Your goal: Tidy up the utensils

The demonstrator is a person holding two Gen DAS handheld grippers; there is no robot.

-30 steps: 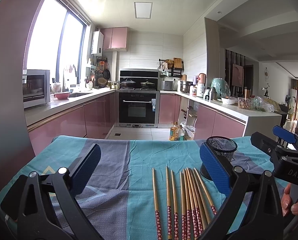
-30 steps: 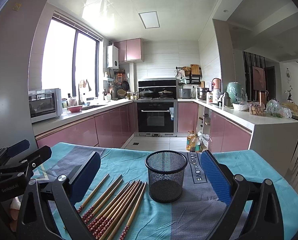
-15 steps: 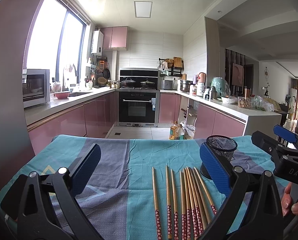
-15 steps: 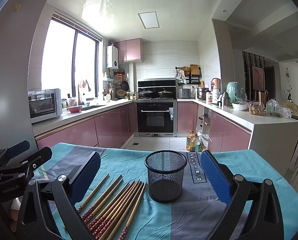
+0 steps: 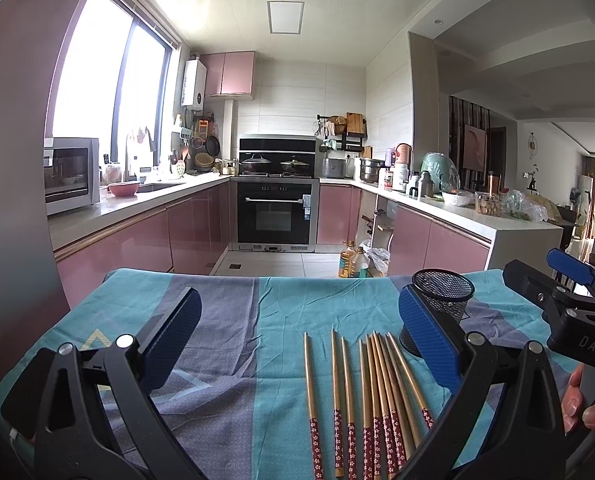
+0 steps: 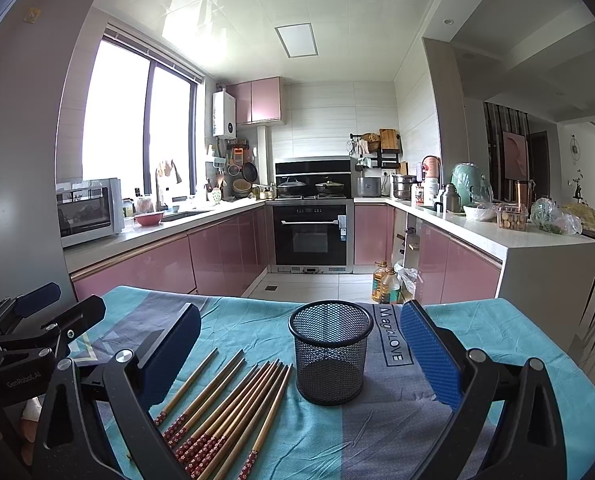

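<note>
Several wooden chopsticks [image 5: 371, 392] with red patterned ends lie side by side on the teal and grey tablecloth [image 5: 233, 344]; they also show in the right wrist view [image 6: 233, 404]. A black mesh cup [image 6: 330, 350] stands upright and empty just right of them, also seen in the left wrist view [image 5: 443, 300]. My left gripper [image 5: 299, 340] is open and empty above the cloth, the chopsticks lying toward its right finger. My right gripper [image 6: 300, 350] is open and empty, the cup between its fingers' line of sight. Each gripper appears at the edge of the other's view.
The table's far edge [image 6: 257, 300] drops to the kitchen floor. Oil bottles [image 6: 383, 282] stand on the floor beyond. Pink cabinets, an oven [image 6: 311, 236] and cluttered counters [image 6: 497, 220] lie behind.
</note>
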